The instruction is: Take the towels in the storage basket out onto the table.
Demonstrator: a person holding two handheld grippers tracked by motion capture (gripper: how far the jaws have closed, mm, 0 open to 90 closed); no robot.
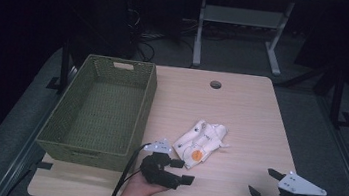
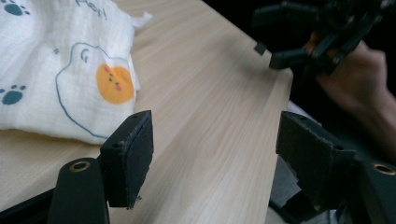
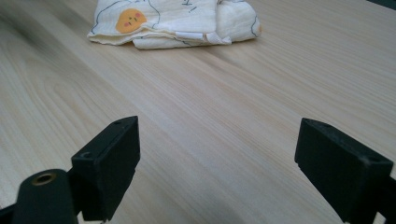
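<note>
White folded muslin cloth (image 1: 201, 141) with an orange print lies untouched mid-table beside my green woven basket (image 1: 71, 147); my left gripper (image 1: 179, 171) and right gripper (image 1: 263, 182) gape empty, so everything remains.

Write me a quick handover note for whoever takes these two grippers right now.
Left gripper: open, holding nothing, just short of the folded cloth.
Right gripper: open, holding nothing, at the table's near right corner, apart from the cloth.
Cloth lies folded mid-table, right of the green basket, untouched.
Done: nothing yet.
Left: probably grip the cloth and place it in the basket.
</note>
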